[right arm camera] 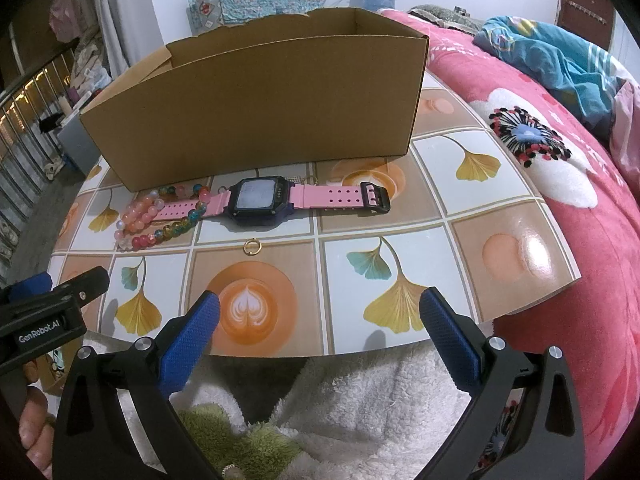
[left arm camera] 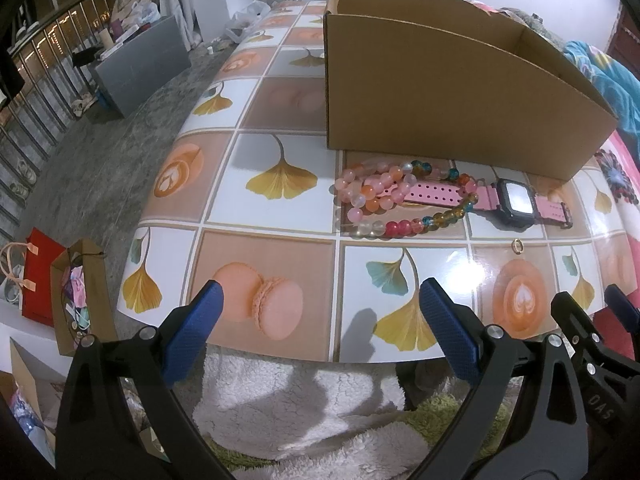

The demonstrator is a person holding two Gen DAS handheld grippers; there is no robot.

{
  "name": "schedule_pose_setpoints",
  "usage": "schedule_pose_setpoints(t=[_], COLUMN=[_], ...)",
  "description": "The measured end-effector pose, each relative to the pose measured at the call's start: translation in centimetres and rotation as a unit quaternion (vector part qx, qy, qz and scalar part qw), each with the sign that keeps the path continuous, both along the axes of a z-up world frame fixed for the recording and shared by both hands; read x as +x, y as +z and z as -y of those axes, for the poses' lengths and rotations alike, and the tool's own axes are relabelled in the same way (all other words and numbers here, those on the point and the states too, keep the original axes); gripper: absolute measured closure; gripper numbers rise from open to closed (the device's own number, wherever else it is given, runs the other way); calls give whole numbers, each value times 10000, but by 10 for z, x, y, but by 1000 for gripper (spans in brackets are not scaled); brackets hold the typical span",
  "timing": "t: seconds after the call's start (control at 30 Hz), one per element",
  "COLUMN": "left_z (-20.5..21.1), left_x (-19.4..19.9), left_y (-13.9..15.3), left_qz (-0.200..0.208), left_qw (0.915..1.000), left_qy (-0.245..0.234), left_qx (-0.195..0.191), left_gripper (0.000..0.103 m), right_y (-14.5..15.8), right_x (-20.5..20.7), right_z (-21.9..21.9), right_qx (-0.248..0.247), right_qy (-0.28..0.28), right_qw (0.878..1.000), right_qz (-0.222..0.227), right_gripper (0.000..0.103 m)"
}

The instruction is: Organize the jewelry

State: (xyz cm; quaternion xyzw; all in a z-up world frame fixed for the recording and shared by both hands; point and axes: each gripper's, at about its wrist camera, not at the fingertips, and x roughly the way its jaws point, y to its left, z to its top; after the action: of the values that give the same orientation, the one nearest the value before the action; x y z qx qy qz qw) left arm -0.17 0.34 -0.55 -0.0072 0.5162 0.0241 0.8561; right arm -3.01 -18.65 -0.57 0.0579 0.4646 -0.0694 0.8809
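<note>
Right, jewelry first: the pink watch (right arm camera: 276,200) lies flat with its strap stretched out on the tabletop (right arm camera: 500,248), just in front of the cardboard box (right arm camera: 256,104). One strap end runs under and through the beaded bracelets (right arm camera: 164,216), a jumble of pink, orange and multicoloured beads touching the watch on its left side. Nearer the front edge, a small gold ring (right arm camera: 252,246) sits alone, clear of the rest. Another small gold piece seems to peek out behind the watch strap by the box wall, too small to identify.

The box stands open-topped directly behind the pieces, and that placement looks deliberate: it reads as the destination, close enough that each item needs only a short lift over the front wall. Its inside is hidden from both views.

Now the tools. The right tongs (right arm camera: 320,320) hover at the near edge of the tabletop, spread wide, gripping nothing, lined up roughly toward the ring and watch. The left tongs (left arm camera: 320,312) hang alongside, equally wide apart and empty, angled toward the bracelets (left arm camera: 396,200). Nothing is lifted yet, so I'd judge the sorting hasn't begun. That thin ring flat on a glossy surface could be the fiddly pick.
</note>
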Motion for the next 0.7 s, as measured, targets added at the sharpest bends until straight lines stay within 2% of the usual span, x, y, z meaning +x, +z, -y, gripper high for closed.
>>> schedule_pose_setpoints(t=[0.3,0.5,0.7], left_z=[-2,-7,-11], left_x=[5,10,14], left_y=[-5,-8,-1], left_qz=[-84,-163,162], left_qw=[10000,9996,9986], left_qy=[7,-80,-345], left_qx=[16,-232,-355], left_gripper=[8,8,8], right_y=[0,-2,8], right_x=[2,6,14], right_z=[3,4,10], right_qx=[43,12,279], right_qy=[-17,77,303], right_qw=[10000,10000,9984], right_qz=[-18,8,397], right_gripper=[6,6,6])
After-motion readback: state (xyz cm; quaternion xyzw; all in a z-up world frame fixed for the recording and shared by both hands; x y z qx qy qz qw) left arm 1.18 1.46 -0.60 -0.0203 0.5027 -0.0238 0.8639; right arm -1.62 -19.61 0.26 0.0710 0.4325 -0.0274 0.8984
